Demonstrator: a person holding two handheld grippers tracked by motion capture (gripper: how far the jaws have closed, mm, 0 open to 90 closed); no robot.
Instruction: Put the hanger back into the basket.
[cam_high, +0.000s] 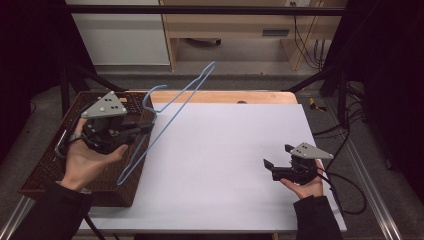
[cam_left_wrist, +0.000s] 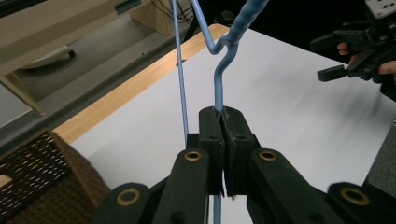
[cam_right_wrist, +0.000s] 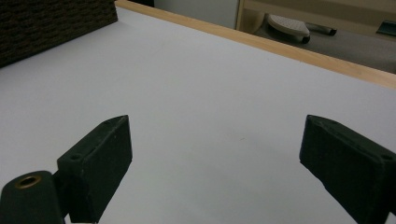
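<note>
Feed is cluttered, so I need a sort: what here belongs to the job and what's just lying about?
In the job:
blue wire hanger, clamped in the left tool
right tool, open, empty
wicker basket

Lying about:
white mat
floor cables

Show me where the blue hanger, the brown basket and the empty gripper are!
blue hanger (cam_high: 170, 107): high view, on its long wire side.
brown basket (cam_high: 47, 167): high view, on its woven left wall.
right gripper (cam_high: 276, 156): high view, between its open jaw tips.
</note>
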